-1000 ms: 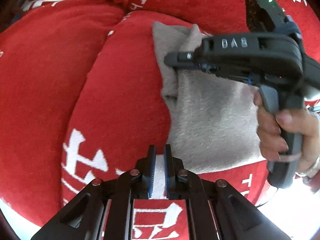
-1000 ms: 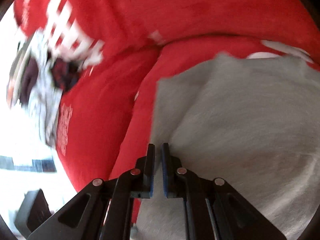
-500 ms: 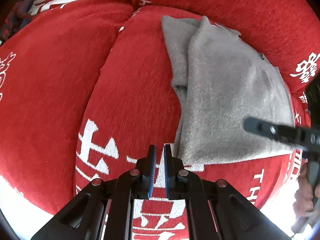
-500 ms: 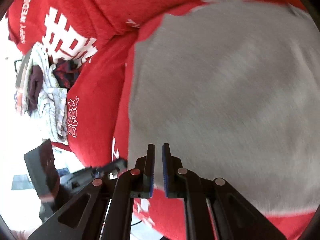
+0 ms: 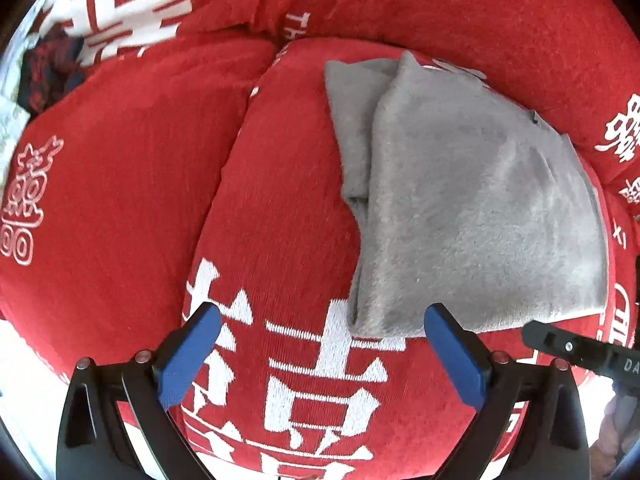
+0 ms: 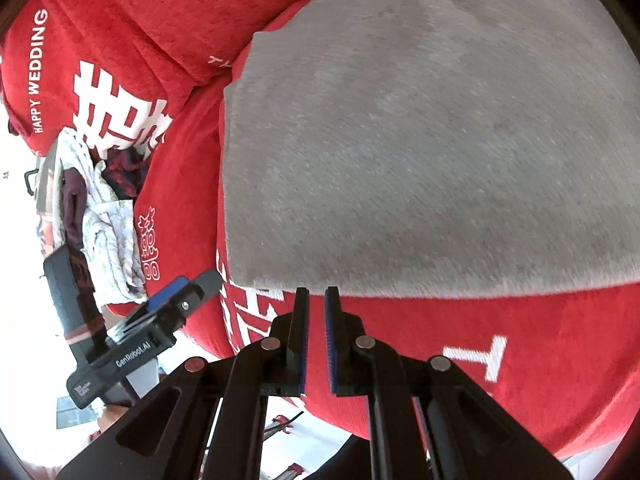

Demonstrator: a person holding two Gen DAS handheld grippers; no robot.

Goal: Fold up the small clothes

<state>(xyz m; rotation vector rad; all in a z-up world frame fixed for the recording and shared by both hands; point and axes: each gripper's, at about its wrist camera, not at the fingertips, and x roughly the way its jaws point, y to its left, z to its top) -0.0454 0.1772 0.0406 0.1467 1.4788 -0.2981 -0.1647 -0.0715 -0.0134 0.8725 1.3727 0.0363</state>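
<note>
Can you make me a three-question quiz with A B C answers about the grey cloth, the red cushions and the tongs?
1. Where does the grey cloth lie?
A. on a red cushion
B. on the floor
C. in a basket

2. What colour are the pads inside the left tongs?
A. green
B. blue
C. yellow

3. How do the right tongs stand?
A. wide open
B. clamped on the cloth
C. shut, with nothing between them

Answers:
1 A, red fabric with white signs shows all around the cloth.
2 B, both pads are plainly blue. The left tongs have just been opening and hold nothing.
3 C, only a thin gap shows, just short of the cloth's near edge.
</note>
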